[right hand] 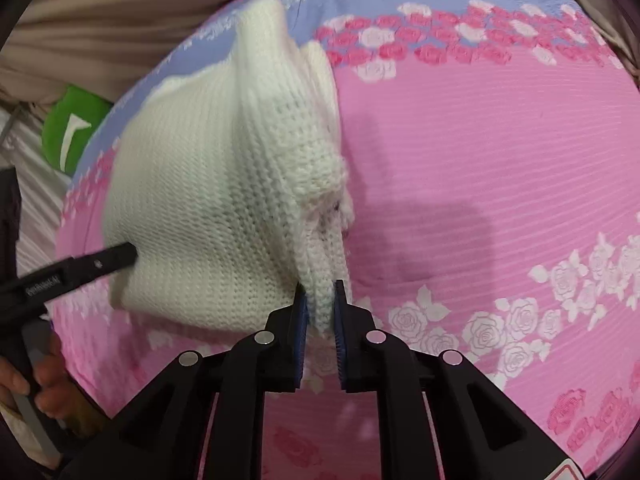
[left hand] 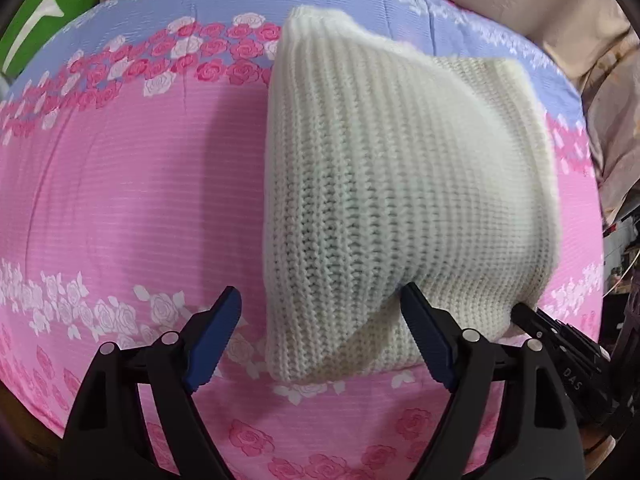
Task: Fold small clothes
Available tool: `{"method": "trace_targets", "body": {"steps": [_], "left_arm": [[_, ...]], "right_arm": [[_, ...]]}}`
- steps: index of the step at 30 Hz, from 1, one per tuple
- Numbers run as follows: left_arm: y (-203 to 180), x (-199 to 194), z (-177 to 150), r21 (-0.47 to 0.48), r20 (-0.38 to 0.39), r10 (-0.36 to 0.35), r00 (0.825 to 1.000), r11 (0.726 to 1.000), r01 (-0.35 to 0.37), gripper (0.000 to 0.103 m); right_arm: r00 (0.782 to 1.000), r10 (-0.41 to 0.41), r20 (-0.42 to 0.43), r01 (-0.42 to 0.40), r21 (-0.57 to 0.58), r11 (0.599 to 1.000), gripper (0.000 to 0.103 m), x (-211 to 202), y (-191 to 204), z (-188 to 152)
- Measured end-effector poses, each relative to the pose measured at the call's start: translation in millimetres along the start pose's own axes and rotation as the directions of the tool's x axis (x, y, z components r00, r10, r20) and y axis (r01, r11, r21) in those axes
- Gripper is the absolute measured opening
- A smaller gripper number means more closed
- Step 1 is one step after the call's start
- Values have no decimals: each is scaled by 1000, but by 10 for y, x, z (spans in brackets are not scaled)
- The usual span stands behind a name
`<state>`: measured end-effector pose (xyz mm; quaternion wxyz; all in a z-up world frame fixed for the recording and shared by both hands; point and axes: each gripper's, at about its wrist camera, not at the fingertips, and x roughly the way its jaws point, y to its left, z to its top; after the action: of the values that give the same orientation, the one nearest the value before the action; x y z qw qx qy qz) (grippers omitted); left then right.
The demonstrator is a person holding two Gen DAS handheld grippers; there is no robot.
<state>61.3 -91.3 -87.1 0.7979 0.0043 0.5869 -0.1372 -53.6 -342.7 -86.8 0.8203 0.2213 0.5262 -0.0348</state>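
One cream knitted garment (left hand: 400, 184) lay bunched on the pink rose-print bedsheet (left hand: 140, 184). The right gripper (right hand: 320, 304) had its fingers clamped on a folded edge of the knit, lifting it. The left gripper (left hand: 320, 320) stood with its fingers spread wide, one finger (left hand: 424, 336) touching the garment's lower side, nothing gripped. A green object (right hand: 74, 128) and beige fabric (right hand: 120, 12) lay beyond the sheet's far edge. A person's hand (right hand: 44, 392) held the left gripper's handle.
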Motion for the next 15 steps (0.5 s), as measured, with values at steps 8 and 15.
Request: {"method": "trace_targets", "body": {"steps": [8, 15], "left_arm": [[-16, -12, 296, -39, 43, -62, 997, 997, 64, 86], [-11, 346, 440, -53, 1, -88, 996, 995, 88, 98]], "right_arm": [[995, 16, 98, -17, 10, 1000, 55, -29, -19, 377], [996, 91, 25, -93, 58, 994, 66, 340, -131, 486]]}}
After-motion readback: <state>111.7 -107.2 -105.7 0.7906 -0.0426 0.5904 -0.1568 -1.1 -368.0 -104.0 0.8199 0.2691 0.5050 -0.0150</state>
